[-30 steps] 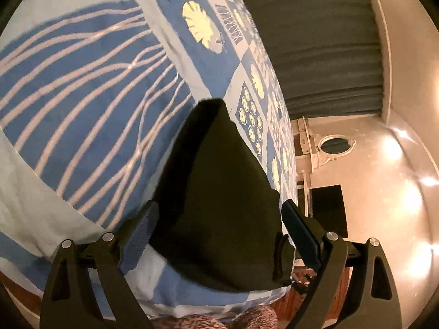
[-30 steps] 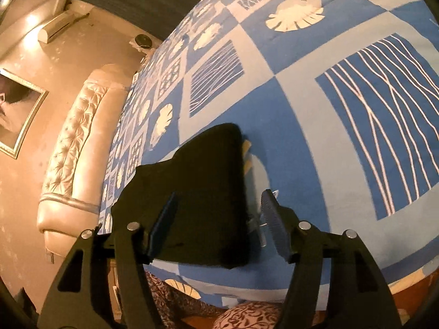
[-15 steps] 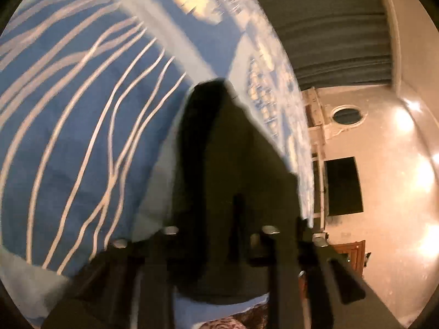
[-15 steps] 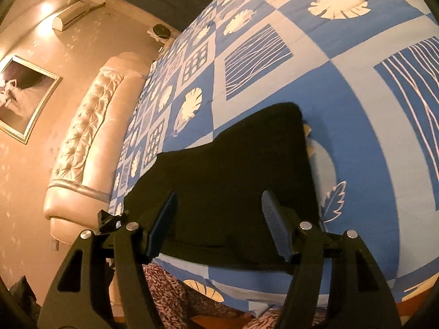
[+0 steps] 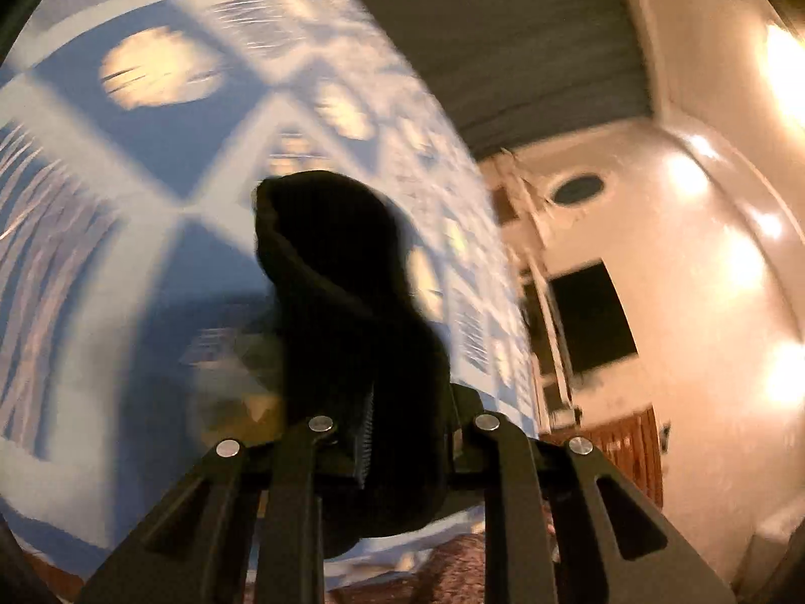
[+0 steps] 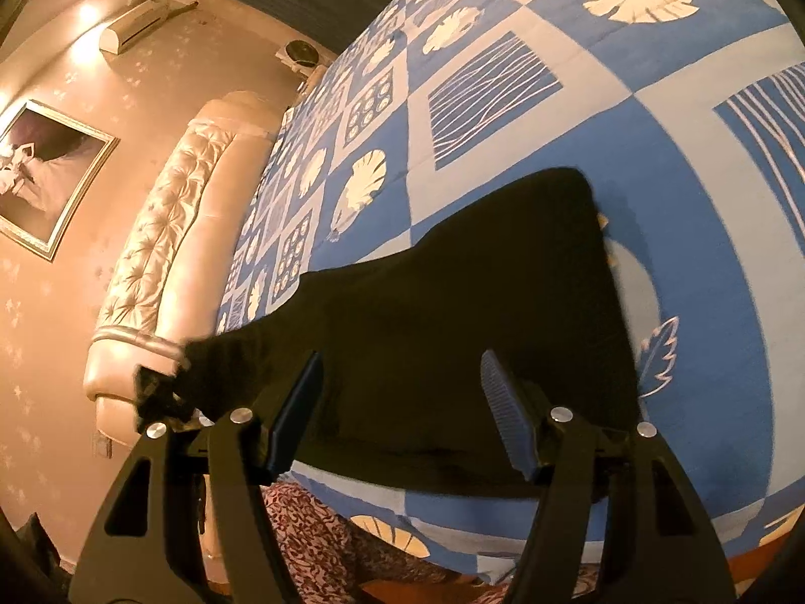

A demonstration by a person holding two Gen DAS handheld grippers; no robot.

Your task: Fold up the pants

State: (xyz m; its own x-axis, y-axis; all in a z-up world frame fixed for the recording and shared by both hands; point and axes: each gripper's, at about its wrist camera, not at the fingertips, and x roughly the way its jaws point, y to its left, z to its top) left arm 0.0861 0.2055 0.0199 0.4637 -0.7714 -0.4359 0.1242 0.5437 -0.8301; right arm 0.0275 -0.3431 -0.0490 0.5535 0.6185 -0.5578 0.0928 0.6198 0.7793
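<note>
The black pants [image 6: 468,332] lie folded on a blue patterned bedspread [image 6: 503,85] near the bed's front edge. My left gripper [image 5: 402,433] is shut on one end of the black pants [image 5: 342,282] and lifts that end off the bedspread [image 5: 151,100]; this view is blurred. In the right wrist view the left gripper shows small at the pants' left end [image 6: 161,397]. My right gripper [image 6: 402,412] is open, its fingers [image 6: 503,412] hovering over the near edge of the pants, holding nothing.
A cream tufted headboard [image 6: 166,231] runs along the bed's left side under a framed picture [image 6: 45,176]. Dark curtains [image 5: 503,30] hang beyond the bed. A dresser with mirror [image 5: 578,191] stands by the wall. A brown patterned rug [image 6: 312,533] lies below the bed edge.
My left gripper has shut on the end of the pants and lifted it, swinging across the bed. My right gripper stayed open and drew back slightly, showing more of the pants.
</note>
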